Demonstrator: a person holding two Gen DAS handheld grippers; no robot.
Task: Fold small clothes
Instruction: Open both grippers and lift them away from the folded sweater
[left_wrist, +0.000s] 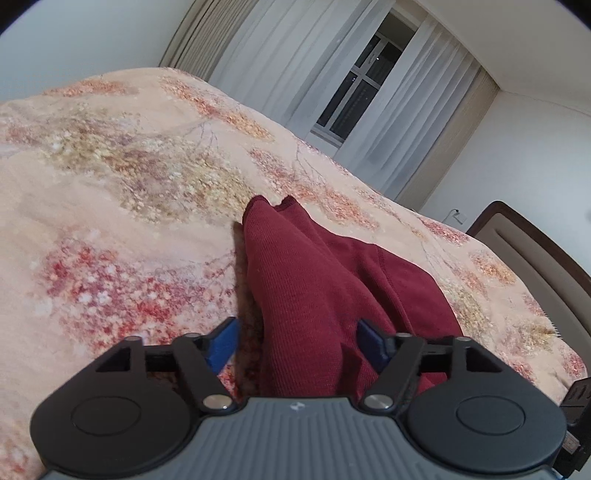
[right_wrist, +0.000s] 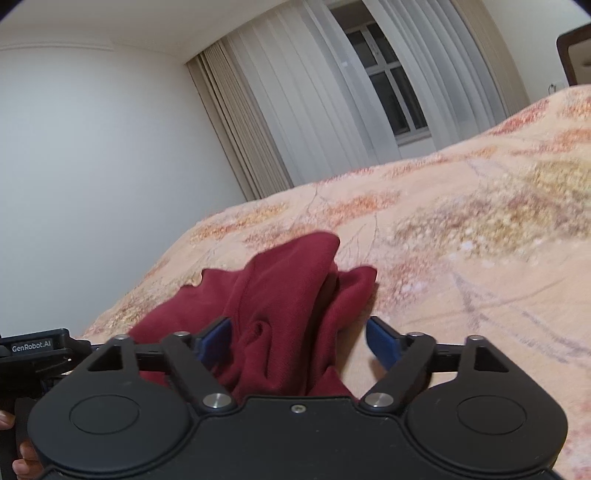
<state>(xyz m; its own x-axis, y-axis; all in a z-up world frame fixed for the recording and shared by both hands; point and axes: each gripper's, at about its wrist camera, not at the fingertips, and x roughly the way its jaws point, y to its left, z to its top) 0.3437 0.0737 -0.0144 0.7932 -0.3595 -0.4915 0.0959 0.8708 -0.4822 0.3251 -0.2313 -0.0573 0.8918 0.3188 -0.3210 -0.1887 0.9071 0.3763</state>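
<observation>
A dark red knit garment (left_wrist: 314, 280) lies bunched on the floral bedspread (left_wrist: 110, 192). In the left wrist view my left gripper (left_wrist: 297, 341) is open, its blue pads either side of a raised fold of the cloth. In the right wrist view the same red garment (right_wrist: 291, 295) lies crumpled in a heap. My right gripper (right_wrist: 299, 341) is open too, with the cloth running between its blue pads and under the body. Neither gripper visibly pinches the cloth.
The bed's padded headboard (left_wrist: 535, 258) with a dark wooden frame is at the right. White curtains and a dark window (left_wrist: 362, 74) stand behind the bed. The other gripper's black body (right_wrist: 33, 350) shows at the left edge of the right wrist view.
</observation>
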